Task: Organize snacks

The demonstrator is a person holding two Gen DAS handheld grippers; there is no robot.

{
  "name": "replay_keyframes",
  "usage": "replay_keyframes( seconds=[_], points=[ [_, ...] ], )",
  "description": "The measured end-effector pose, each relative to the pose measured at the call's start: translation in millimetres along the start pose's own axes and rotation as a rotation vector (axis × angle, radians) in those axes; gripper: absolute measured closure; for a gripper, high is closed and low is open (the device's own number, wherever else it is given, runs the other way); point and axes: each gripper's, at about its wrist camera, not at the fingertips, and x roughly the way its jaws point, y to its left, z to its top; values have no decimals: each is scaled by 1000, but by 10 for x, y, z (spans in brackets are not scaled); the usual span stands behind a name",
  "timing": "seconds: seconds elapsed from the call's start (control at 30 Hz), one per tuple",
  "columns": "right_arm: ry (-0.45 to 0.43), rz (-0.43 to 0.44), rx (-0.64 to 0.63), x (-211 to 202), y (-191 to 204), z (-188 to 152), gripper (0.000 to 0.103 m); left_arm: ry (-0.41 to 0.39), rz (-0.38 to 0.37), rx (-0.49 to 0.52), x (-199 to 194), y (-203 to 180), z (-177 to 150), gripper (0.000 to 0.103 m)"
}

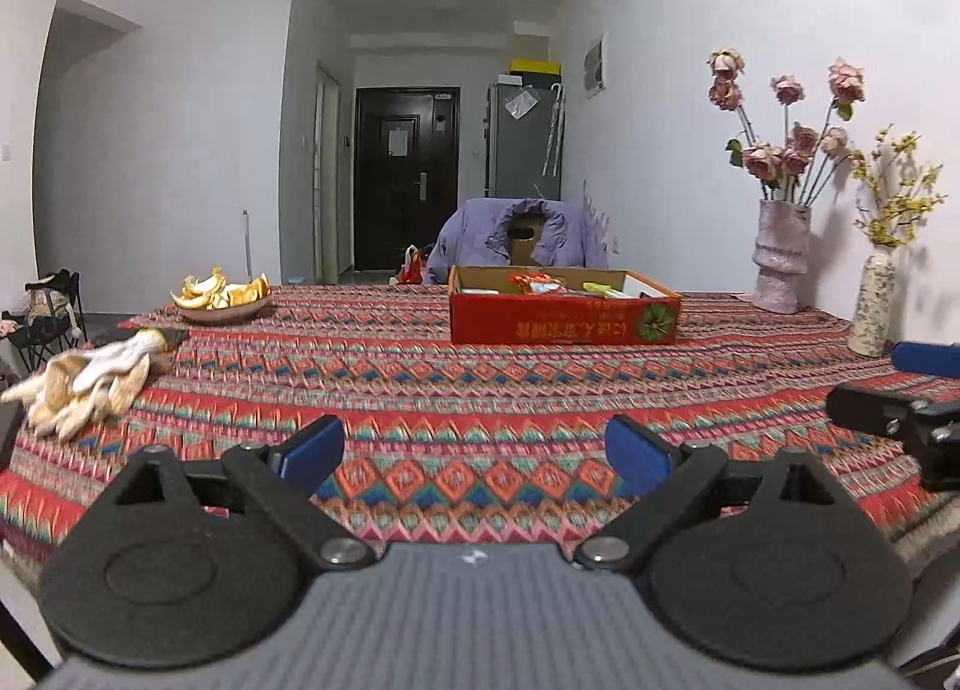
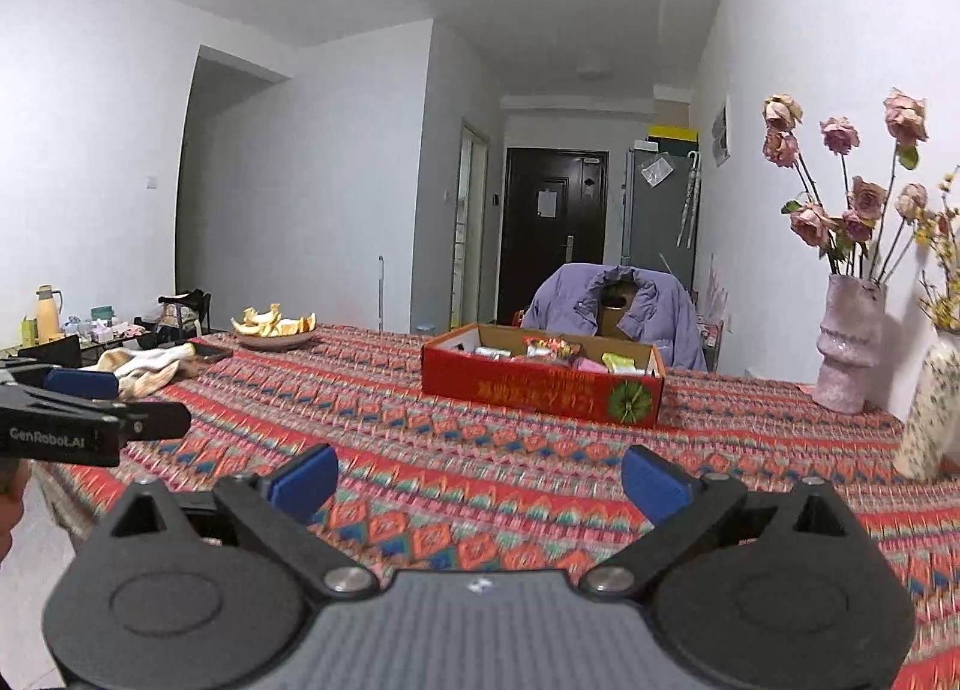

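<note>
A: Left wrist view. Our left tool (image 1: 474,453) hovers low over the patterned bench (image 1: 420,390), its blue pads (image 1: 312,450) spread apart and holding nothing. The red cardboard box (image 1: 564,318) sits well ahead, at the far side of the bench, with snack packets (image 1: 537,283) lying inside it.

B: What do we judge risky here?

A: The right tool (image 1: 900,420) enters at the right edge, near ours; if both reach for the box together, they could collide. On the left, a pair of work gloves (image 1: 90,381) lies near the bench edge and could be swept off by a wide swing. The plate of orange peel (image 1: 222,297) stands farther back, well apart from the box.

B: And the right wrist view?

A: Our right tool (image 2: 477,480) is likewise open and empty, pads (image 2: 654,483) wide. The box (image 2: 540,384) lies ahead, slightly turned, with its snacks (image 2: 549,347) visible over the low wall. The left tool (image 2: 90,420) shows at the left edge. To the right stand a pink vase (image 2: 849,348) and a speckled vase (image 2: 933,420) near the wall; both look top-heavy, so an outward sweep could tip them.

B: Open room?

A: The bench between tools and box is bare cloth, so a straight forward reach looks unobstructed. The near bench edge lies below both tools.
</note>
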Motion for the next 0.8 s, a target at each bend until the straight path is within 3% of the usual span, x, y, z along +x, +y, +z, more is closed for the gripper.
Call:
replay_keyframes(
  seconds=[0.1,0.2,0.8],
  points=[
    [14,-4,51,-63,57,-185,2,47,10,6,-51,-9,-201,4],
    [43,27,62,-18,96,-293,2,33,15,48,-53,-33,-288,4],
    [47,4,28,-51,150,-324,2,35,14,25,-64,-8,-284,4]
  ],
)
